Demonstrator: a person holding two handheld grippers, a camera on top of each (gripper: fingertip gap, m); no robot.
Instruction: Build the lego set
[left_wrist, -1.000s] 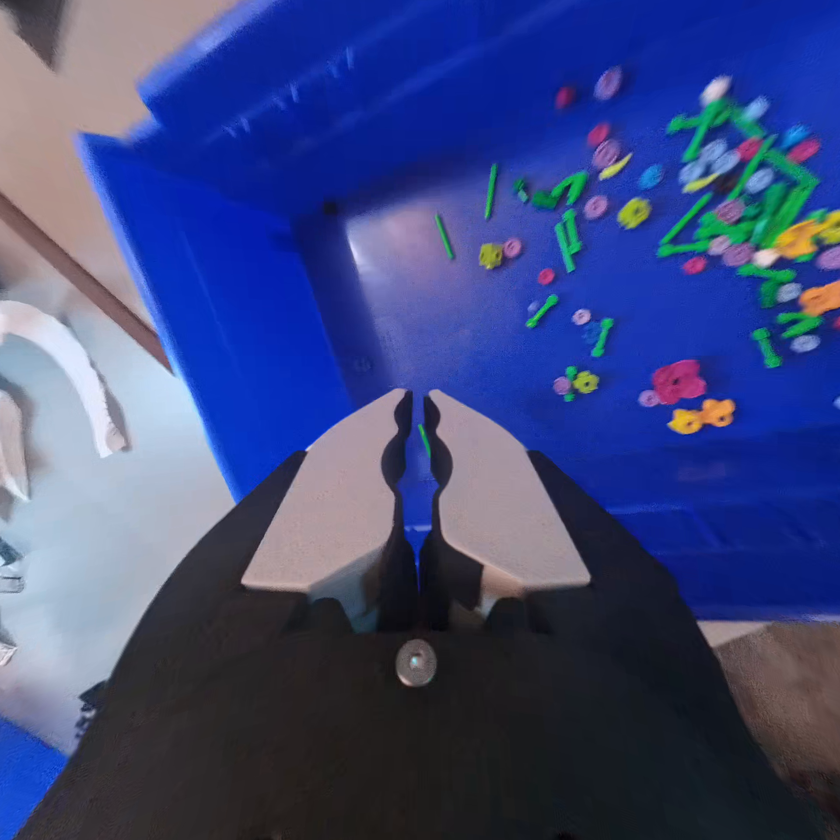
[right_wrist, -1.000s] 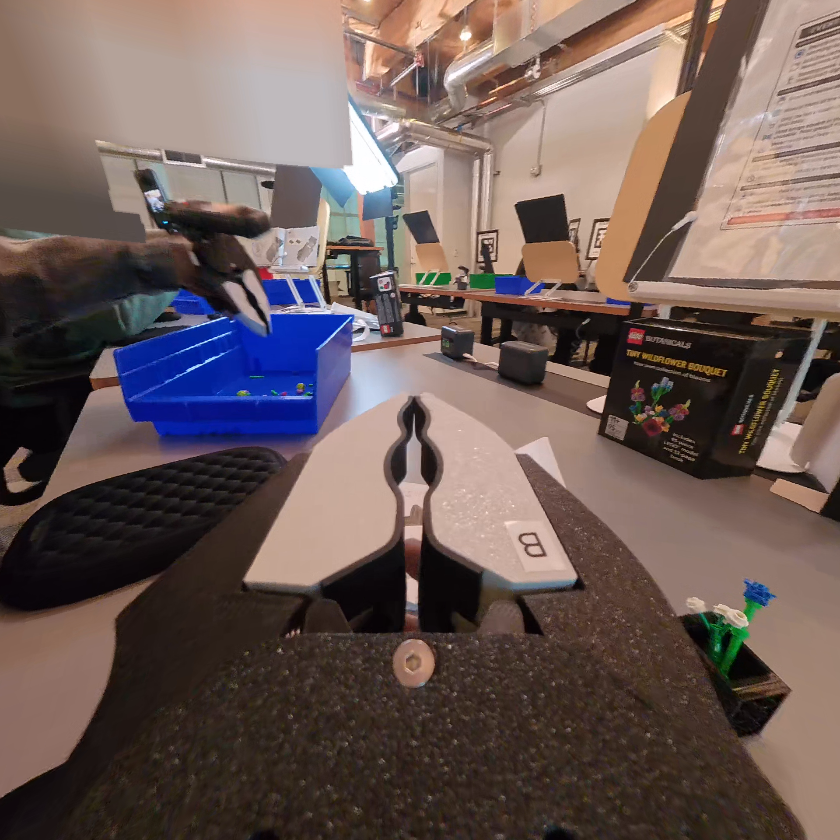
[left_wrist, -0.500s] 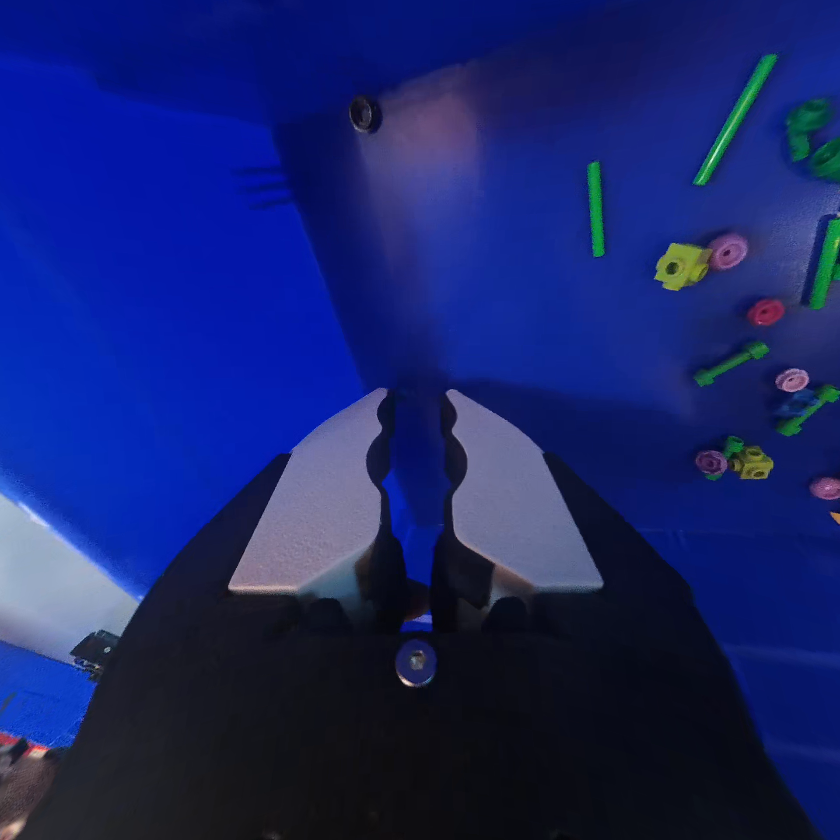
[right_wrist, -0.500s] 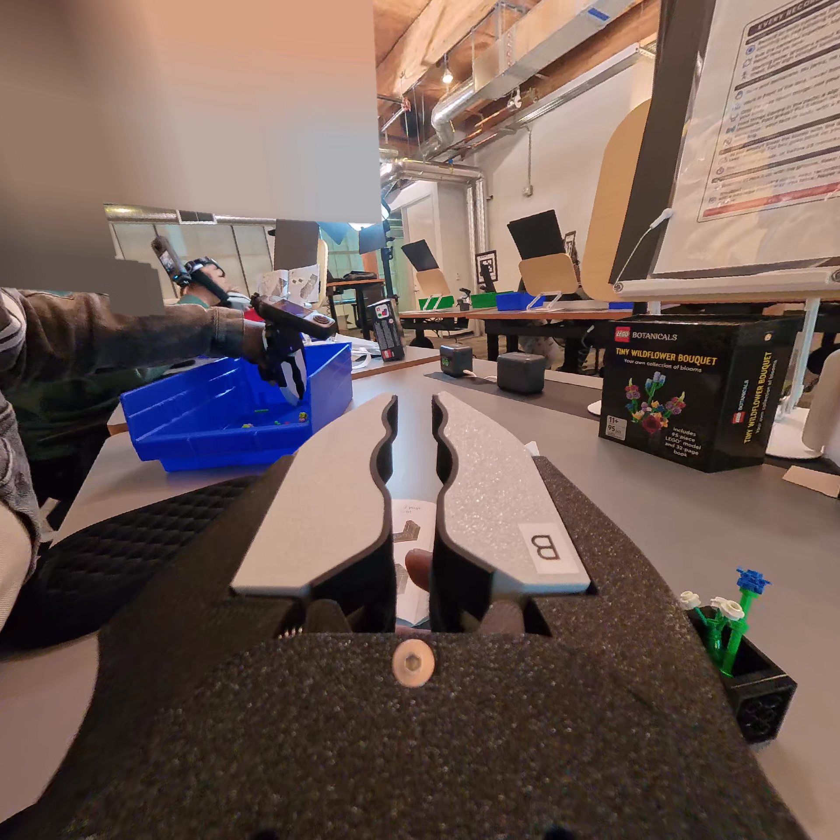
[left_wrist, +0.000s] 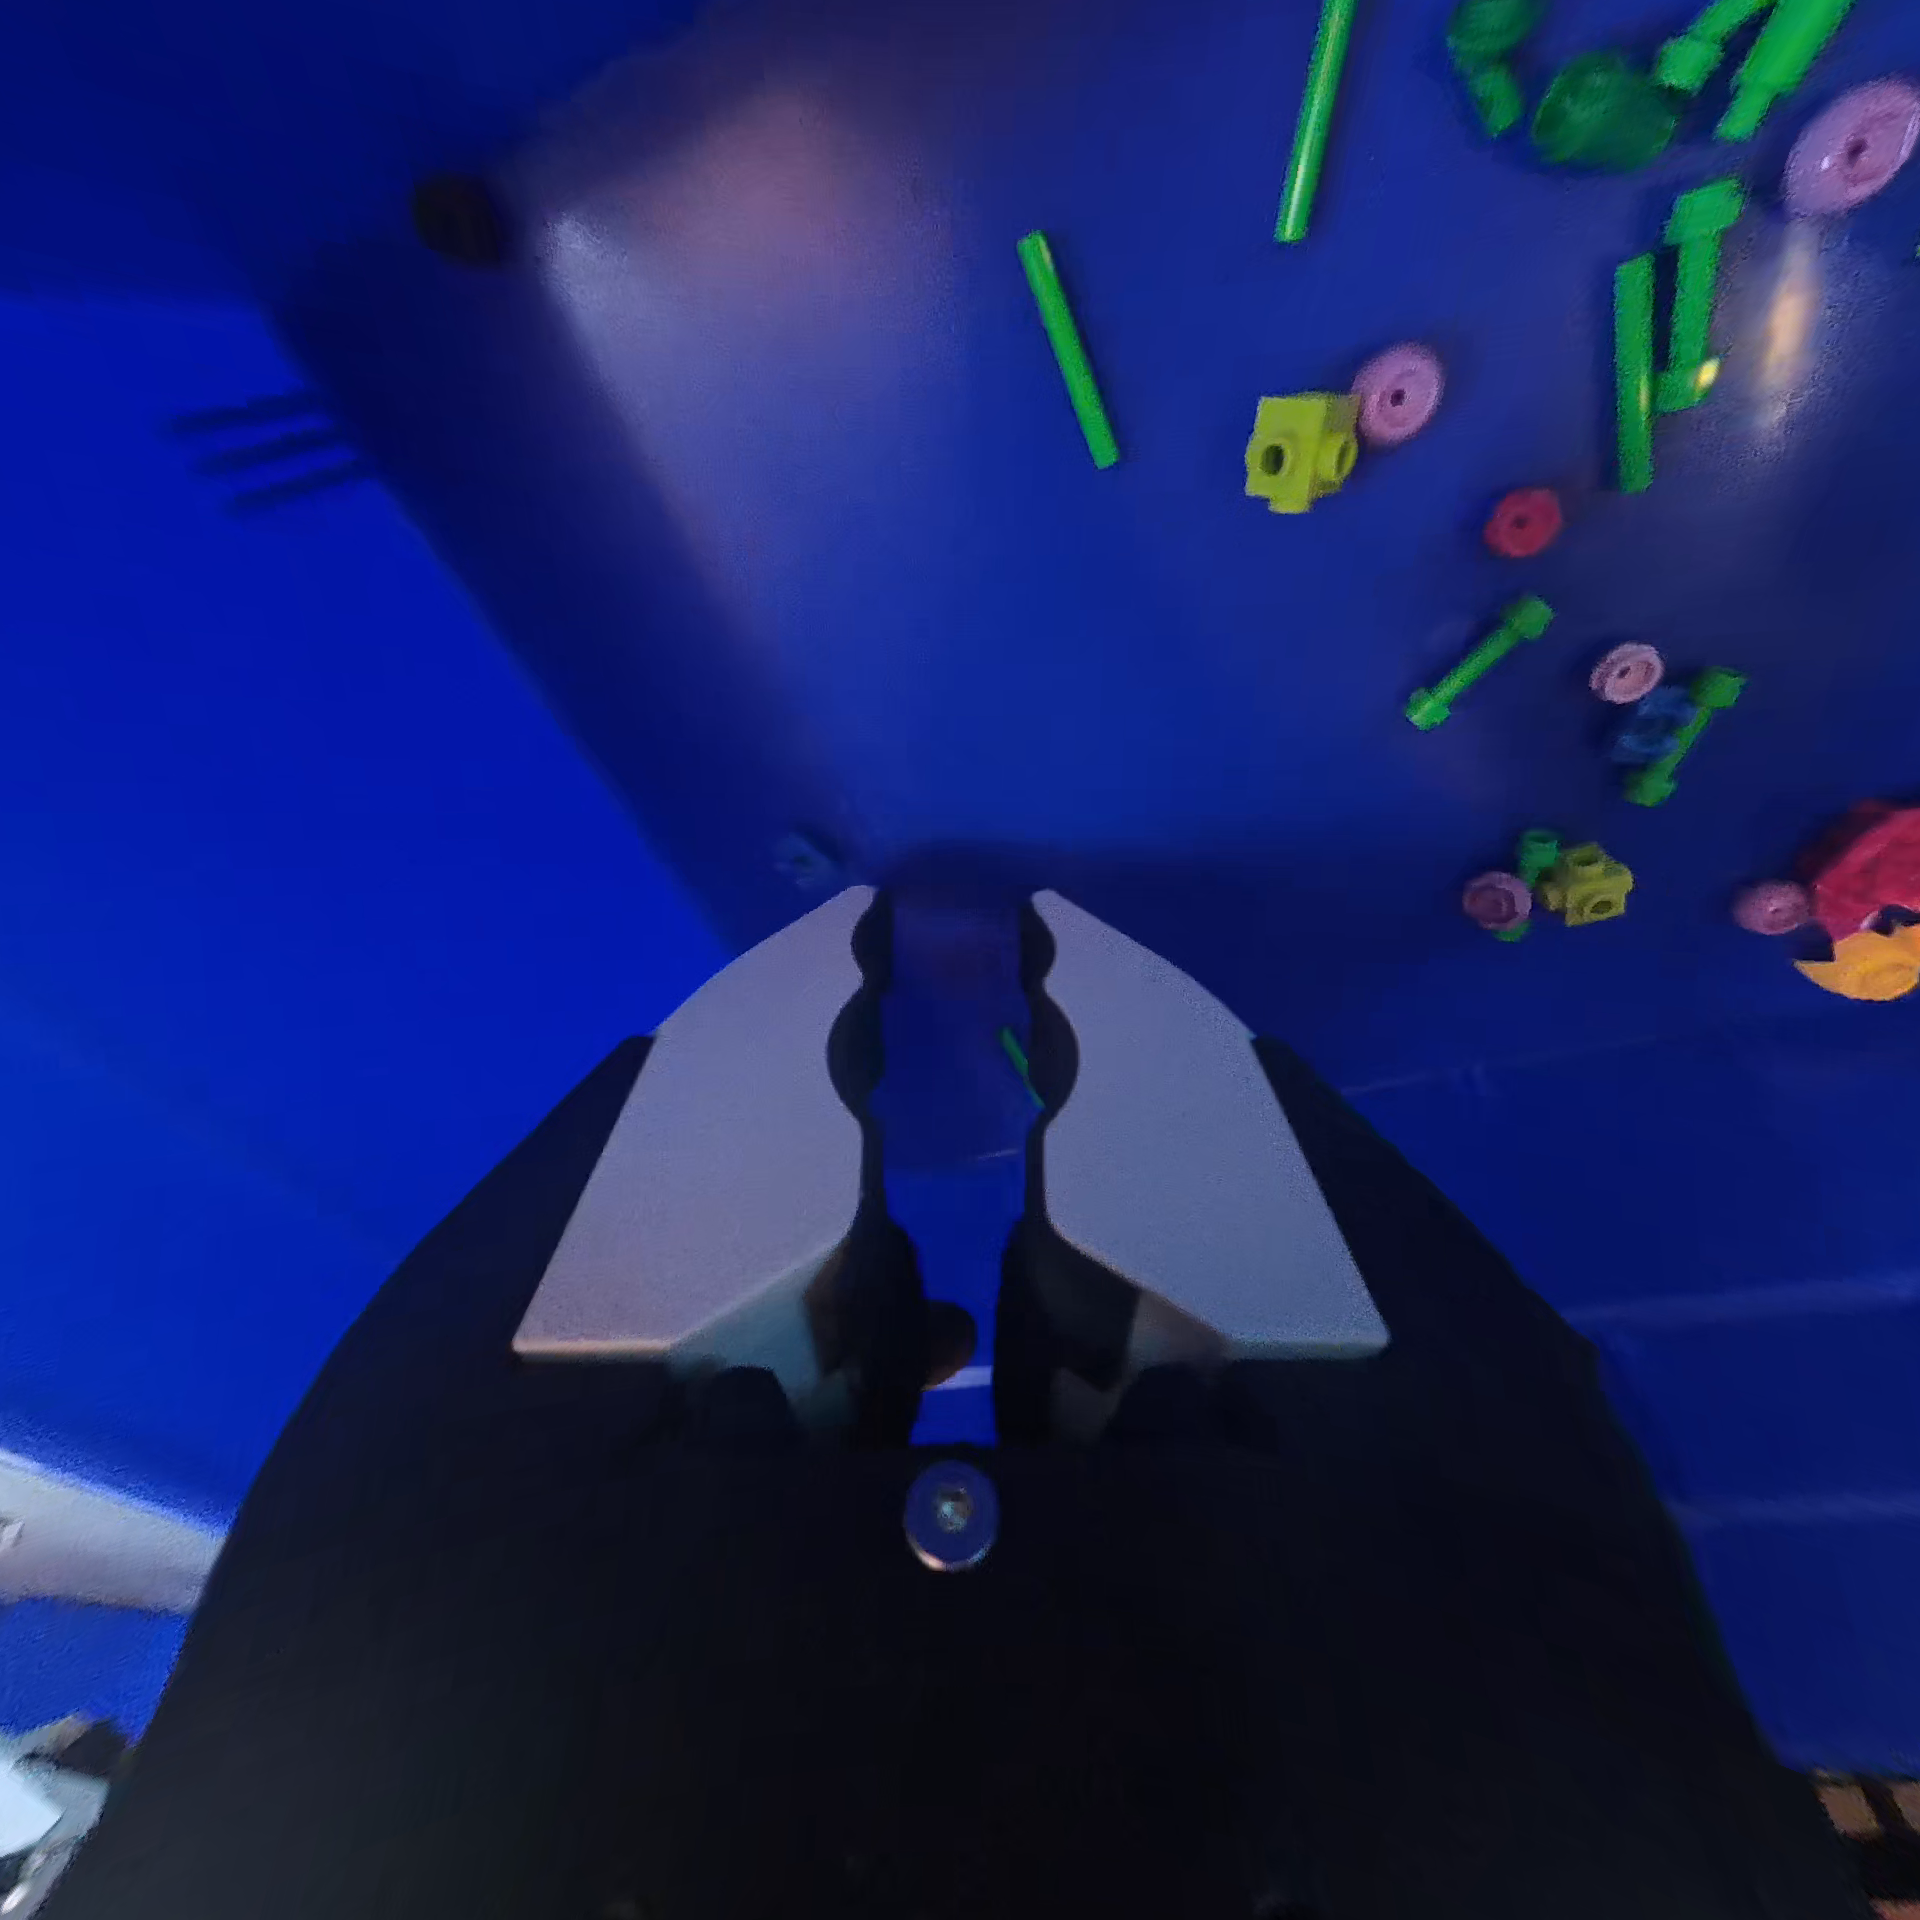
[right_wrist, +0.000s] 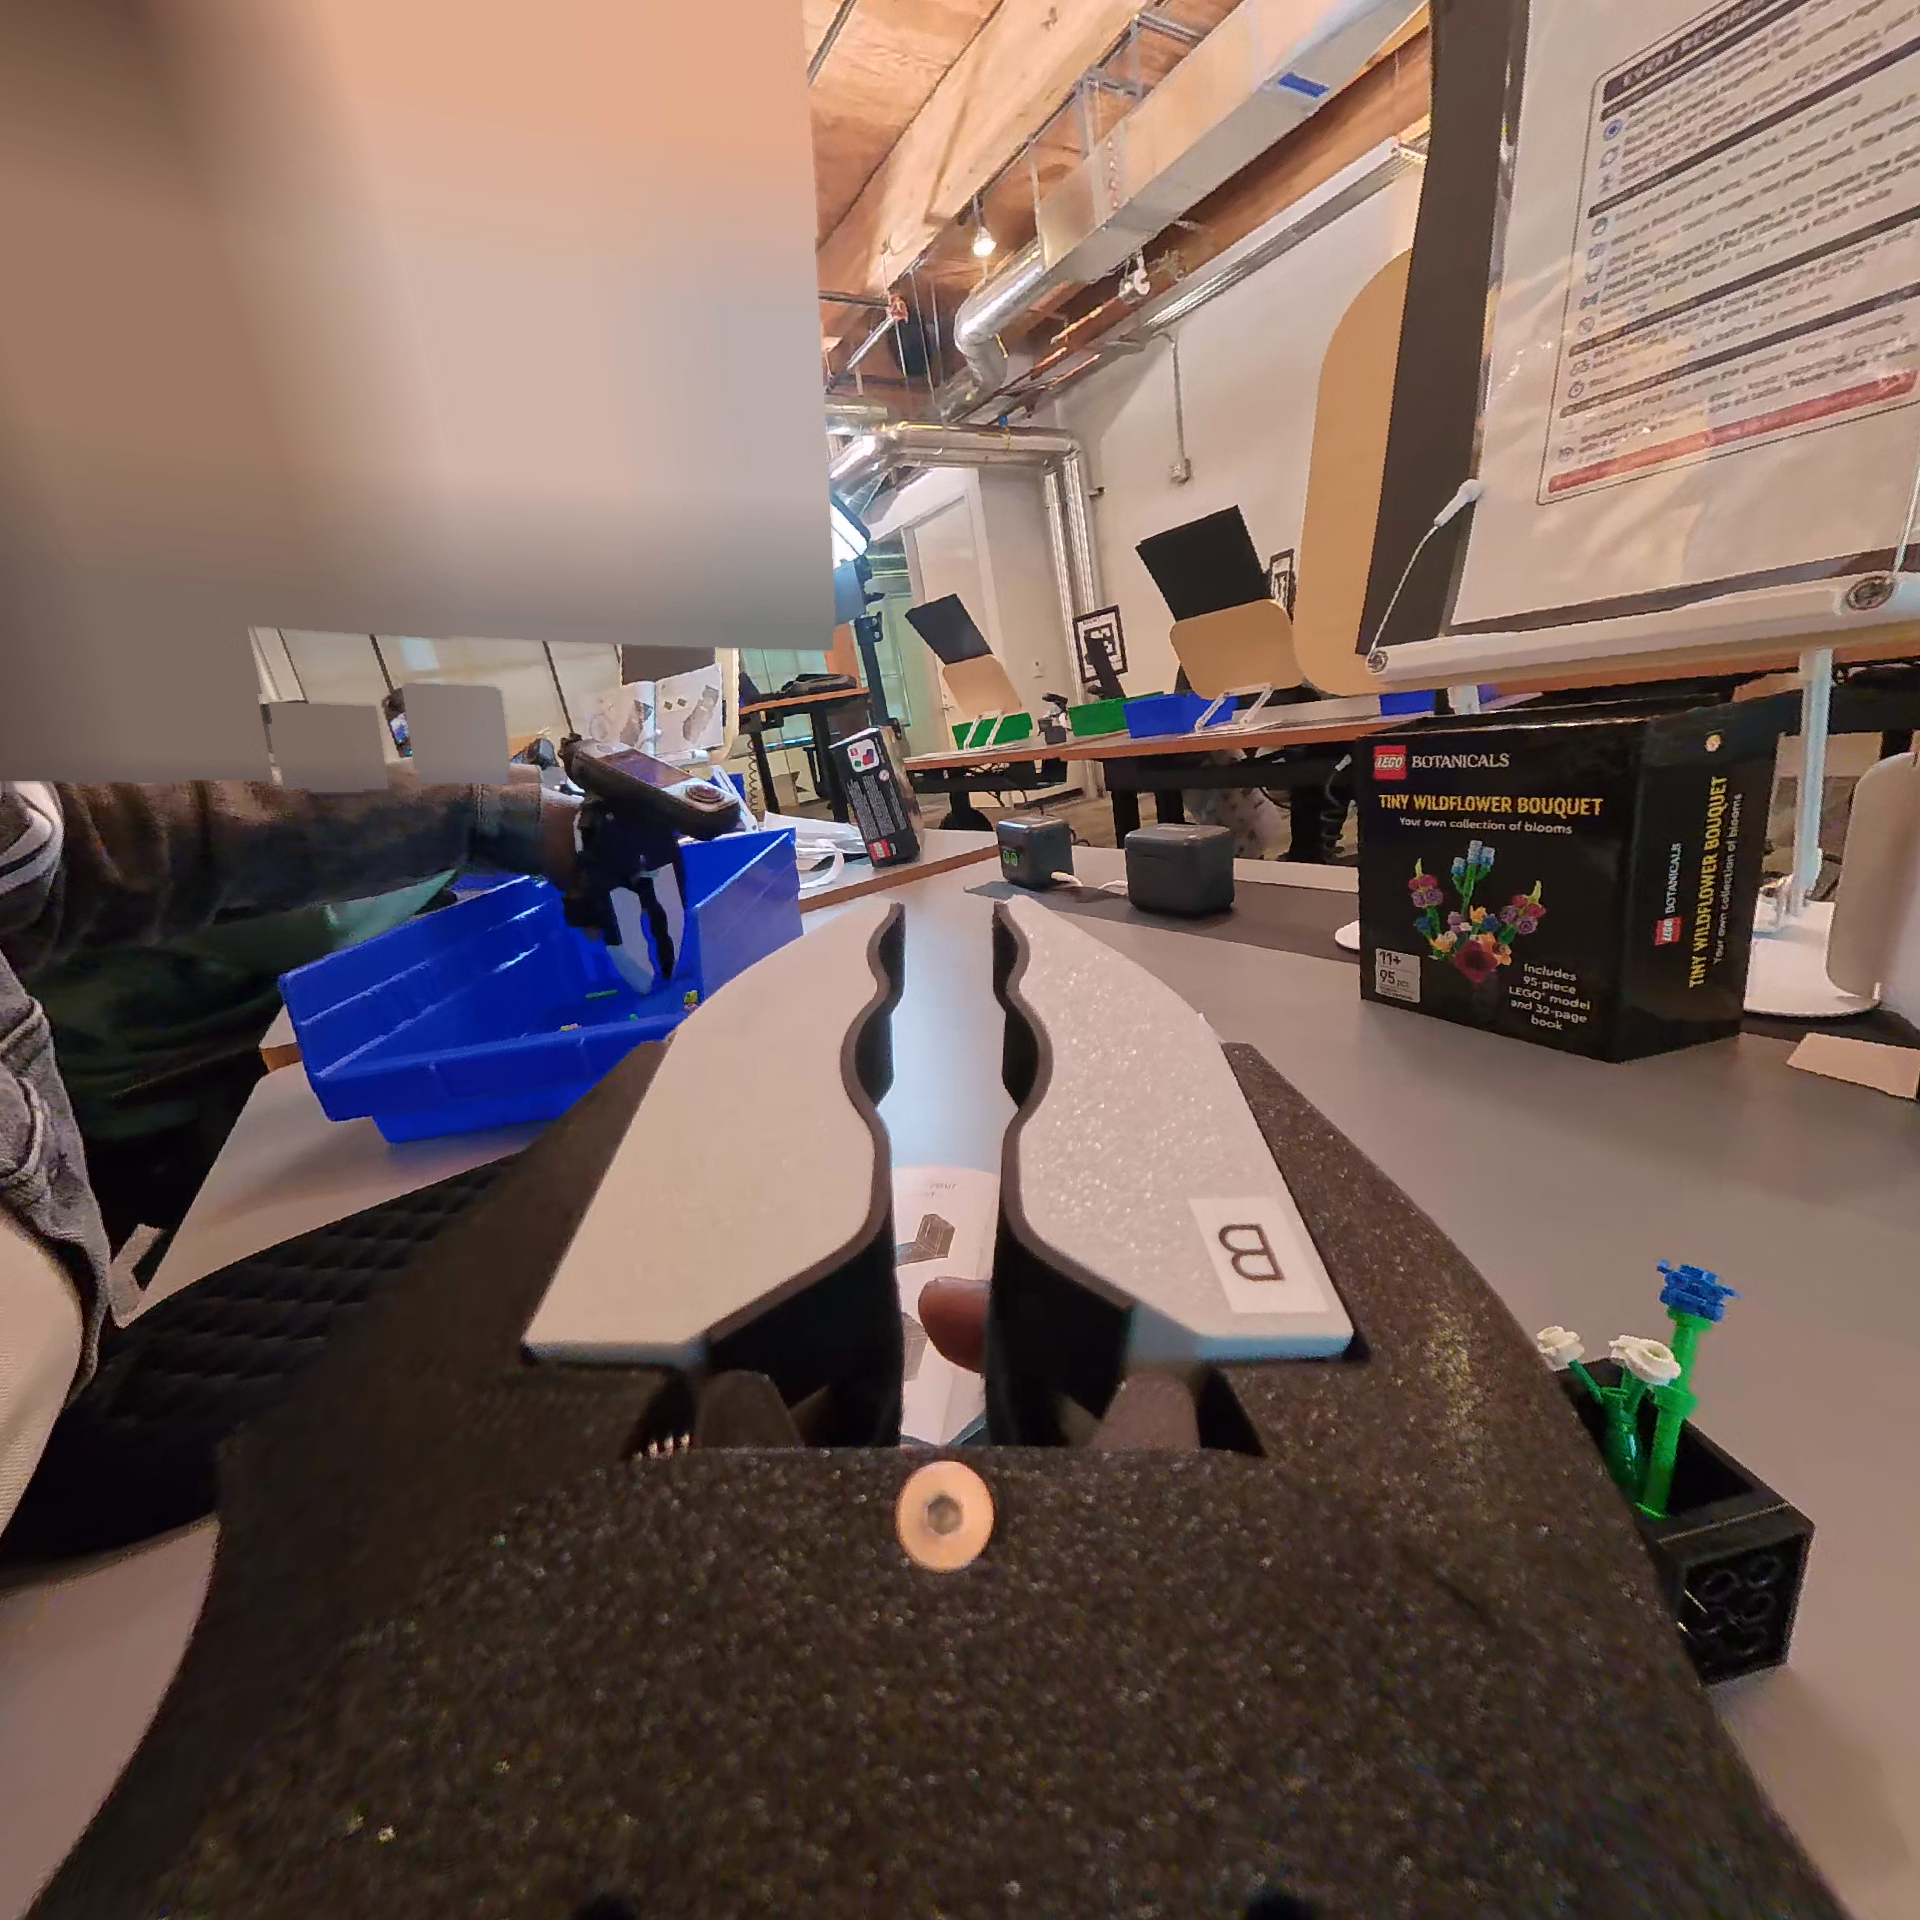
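Two grippers, both with jaws parted, neither clamping anything. Left gripper down inside blue bin, tips near bin's bare corner; thin green stick seen in gap beside one finger, contact unclear. Loose lego pieces scattered toward bin's far side: green rods, pink discs, lime cubes, red and orange blooms. Right gripper low over desk. Black holder with white and blue lego flowers by desk's near right edge.
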